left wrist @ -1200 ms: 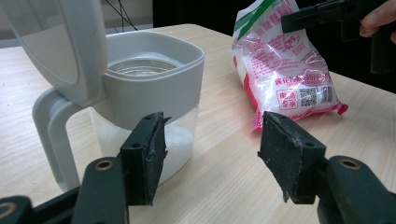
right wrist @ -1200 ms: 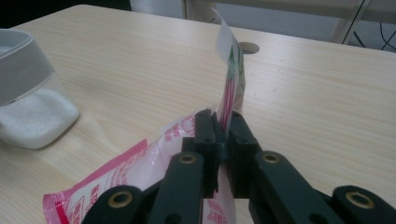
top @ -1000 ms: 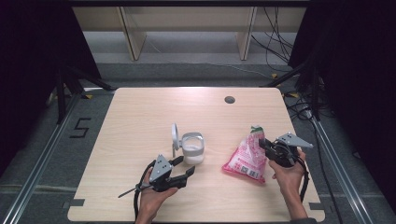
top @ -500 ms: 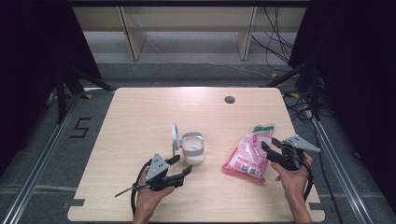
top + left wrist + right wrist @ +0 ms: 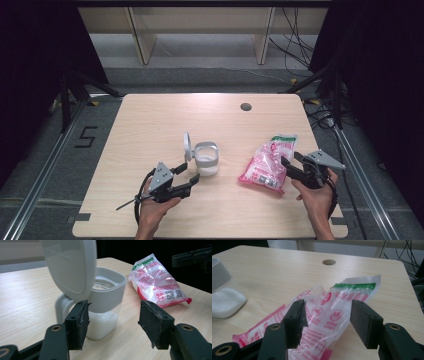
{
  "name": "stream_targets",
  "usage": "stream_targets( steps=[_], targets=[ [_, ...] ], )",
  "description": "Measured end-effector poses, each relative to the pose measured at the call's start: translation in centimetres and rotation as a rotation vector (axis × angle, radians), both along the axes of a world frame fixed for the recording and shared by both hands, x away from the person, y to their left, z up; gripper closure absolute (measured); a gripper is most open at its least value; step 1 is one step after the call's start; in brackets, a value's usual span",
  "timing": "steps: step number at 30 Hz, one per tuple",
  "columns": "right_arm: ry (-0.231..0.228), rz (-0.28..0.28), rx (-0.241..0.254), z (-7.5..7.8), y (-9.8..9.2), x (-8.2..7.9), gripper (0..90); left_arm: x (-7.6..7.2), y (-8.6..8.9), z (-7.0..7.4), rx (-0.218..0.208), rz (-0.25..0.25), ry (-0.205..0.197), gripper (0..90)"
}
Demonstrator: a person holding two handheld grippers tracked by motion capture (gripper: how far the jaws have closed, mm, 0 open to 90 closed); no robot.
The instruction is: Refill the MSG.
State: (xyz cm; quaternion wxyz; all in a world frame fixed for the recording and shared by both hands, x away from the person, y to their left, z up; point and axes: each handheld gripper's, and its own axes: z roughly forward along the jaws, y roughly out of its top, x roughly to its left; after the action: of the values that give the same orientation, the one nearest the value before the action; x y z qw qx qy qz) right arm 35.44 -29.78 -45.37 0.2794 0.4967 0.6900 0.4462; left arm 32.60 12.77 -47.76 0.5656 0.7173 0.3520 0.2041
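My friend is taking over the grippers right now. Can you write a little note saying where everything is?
Left gripper: open, holding nothing, just in front of the jar.
Right gripper: open, at the near end of the bag, not gripping it.
Jar: upright mid-table, lid flipped up, some white grains inside.
Bag: lying flat to the jar's right.
Left, probably: lift the bag and pour more in, then shut the lid.

Container lid (image 5: 71, 263) cut off by the upper edge above the fingers (image 5: 77, 323); bag (image 5: 322, 315) print too blurred to be read.
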Motion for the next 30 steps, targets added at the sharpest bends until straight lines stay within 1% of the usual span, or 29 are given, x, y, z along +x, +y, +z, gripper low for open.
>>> stream_targets(
  steps=[1, 2, 3, 4, 5, 6, 7, 8, 9, 10, 11, 12, 13, 14, 16, 17, 18, 19, 21, 22, 23, 24, 25, 26, 27, 28, 30],
  targets=[
    [0.012, -0.007, 0.025, 0.0, 0.4, -0.3, 45.9, 0.0, 0.1, 0.0, -0.005, -0.001, -0.005, 41.1],
    [0.01, 0.006, -0.003, 0.0, 0.4, -0.4, 45.5, 0.0, 0.3, 0.1, 0.0, 0.001, -0.007, 41.9],
    [-0.001, 0.013, -0.007, -0.1, 0.6, -0.5, 45.2, 0.0, 0.5, 0.2, 0.009, 0.001, -0.009, 42.9],
    [0.018, -0.001, 0.02, -0.1, 1.1, -0.9, 45.0, 0.0, 0.5, 0.2, 0.007, -0.001, -0.009, 43.6],
    [0.008, 0.024, -0.02, -0.1, 1.0, -0.8, 45.0, 0.0, 0.6, 0.2, 0.005, -0.005, -0.008, 44.3],
    [0.008, 0.031, -0.024, -0.1, 1.2, -0.9, 44.9, 0.0, 0.6, 0.2, -0.002, 0.002, 0.003, 45.2],
    [0.013, 0.021, -0.022, -0.1, 1.5, -1.1, 44.8, 0.1, 0.7, 0.2, 0.002, -0.001, 0.001, 45.8],
    [0.022, 0.026, -0.007, -0.1, 1.8, -1.3, 44.8, 0.1, 0.8, 0.2, 0.009, 0.0, 0.001, 47.7],
    [0.006, 0.049, -0.032, -0.2, 1.7, -1.2, 44.6, 0.1, 0.9, 0.2, 0.011, 0.0, 0.0, 50.1],
    [0.024, 0.033, -0.012, -0.2, 2.1, -1.5, 44.5, 0.2, 1.0, 0.2, 0.004, -0.006, -0.006, 52.2],
    [0.022, 0.038, -0.02, -0.3, 2.1, -1.5, 44.5, 0.2, 1.1, 0.3, 0.01, -0.005, -0.01, 54.2],
    [-0.001, 0.061, -0.046, -0.4, 1.9, -1.3, 44.5, 0.2, 1.2, 0.3, 0.007, -0.003, -0.002, 55.6],
    [0.034, 0.045, -0.022, -0.4, 2.2, -1.7, 44.5, 0.3, 1.3, 0.3, 0.01, -0.009, -0.01, 57.0],
    [0.012, 0.058, -0.03, -0.5, 2.2, -1.6, 44.6, 0.2, 1.3, 0.4, 0.013, -0.005, -0.009, 59.3],
    [0.023, 0.053, -0.028, -0.5, 2.4, -1.8, 44.5, 0.1, 1.5, 0.5, 0.043, 0.004, -0.016, 63.5],
    [0.02, 0.05, -0.039, -0.5, 2.4, -1.8, 44.5, 0.1, 1.4, 0.5, 0.038, 0.021, -0.009, 65.8],
    [0.008, 0.076, -0.052, -0.6, 2.2, -1.7, 44.4, 0.1, 1.5, 0.5, 0.031, 0.02, -0.016, 68.1],
    [0.012, 0.073, -0.051, -0.6, 2.3, -1.8, 44.4, 0.2, 1.7, 0.6, 0.047, 0.008, -0.03, 70.0],
    [0.011, 0.079, -0.058, -0.7, 2.4, -2.0, 44.4, 0.1, 1.7, 0.7, 0.048, 0.031, -0.025, 73.8],
    [0.018, 0.067, -0.042, -0.7, 2.6, -2.2, 44.4, 0.1, 1.7, 0.8, 0.055, 0.027, -0.027, 75.4],
    [0.011, 0.08, -0.045, -0.7, 2.6, -2.2, 44.4, 0.2, 1.9, 0.9, 0.064, 0.018, -0.035, 77.3],
    [0.024, 0.072, -0.043, -0.7, 2.8, -2.4, 44.4, 0.3, 1.9, 0.9, 0.059, 0.014, -0.041, 78.8],
    [0.011, 0.092, -0.051, -0.7, 2.7, -2.4, 44.4, 0.4, 1.9, 0.9, 0.063, 0.019, -0.044, 80.6],
    [0.019, 0.096, -0.057, -0.7, 2.8, -2.5, 44.3, 0.4, 1.9, 1.0, 0.073, 0.025, -0.041, 81.8],
    [0.03, 0.084, -0.034, -0.7, 3.2, -2.8, 44.3, 0.4, 1.9, 1.0, 0.081, 0.027, -0.038, 82.6],
    [0.013, 0.11, -0.046, -0.8, 3.1, -2.7, 44.3, 0.5, 2.0, 1.1, 0.089, 0.028, -0.04, 83.3],
    [0.021, 0.119, -0.057, -0.9, 3.3, -2.9, 44.3, 0.7, 2.0, 1.1, 0.092, 0.031, -0.036, 84.8]
  ],
)
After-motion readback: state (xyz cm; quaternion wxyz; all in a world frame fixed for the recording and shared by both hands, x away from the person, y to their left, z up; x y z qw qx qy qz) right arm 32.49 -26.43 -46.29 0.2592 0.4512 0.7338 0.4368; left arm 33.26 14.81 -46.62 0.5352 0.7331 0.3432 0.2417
